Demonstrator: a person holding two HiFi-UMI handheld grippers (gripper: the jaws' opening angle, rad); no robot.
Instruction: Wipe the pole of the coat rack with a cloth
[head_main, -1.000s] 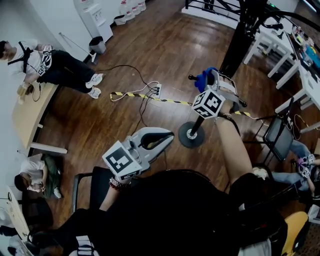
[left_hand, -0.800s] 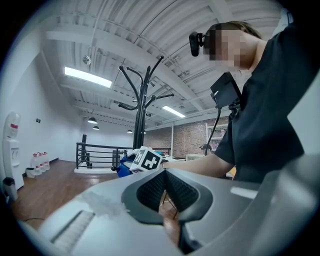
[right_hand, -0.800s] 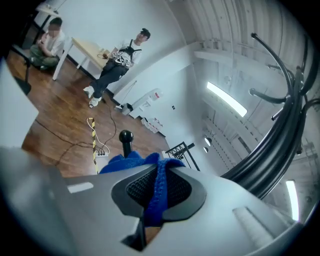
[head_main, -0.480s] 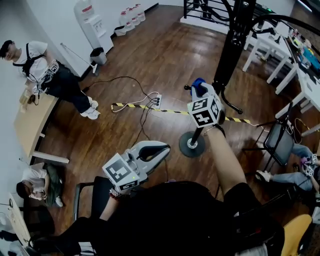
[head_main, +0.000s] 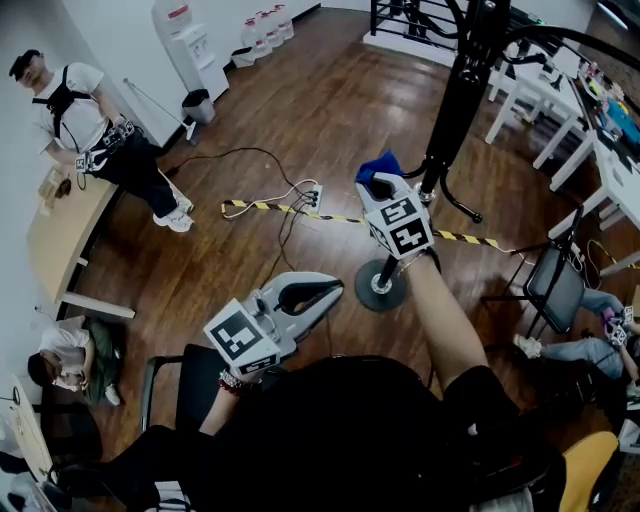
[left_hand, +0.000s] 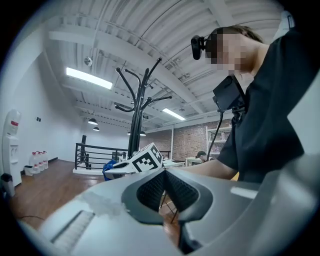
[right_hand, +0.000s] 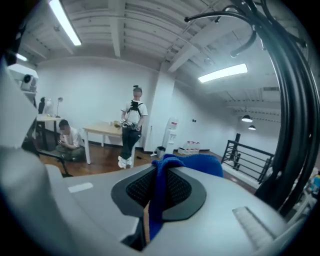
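Right gripper (right_hand: 159, 186): jaws clamped on a blue cloth (right_hand: 200, 163), which hangs between them and bunches over the tip. In the head view the cloth sits just left of the coat rack's pole (head_main: 455, 100), near it but apart from it. The rack's base (head_main: 381, 286) stands on the wood floor (head_main: 300, 100). Left gripper (left_hand: 164, 184): jaws together, nothing between them. It is held low by the person's body, well apart from the pole.
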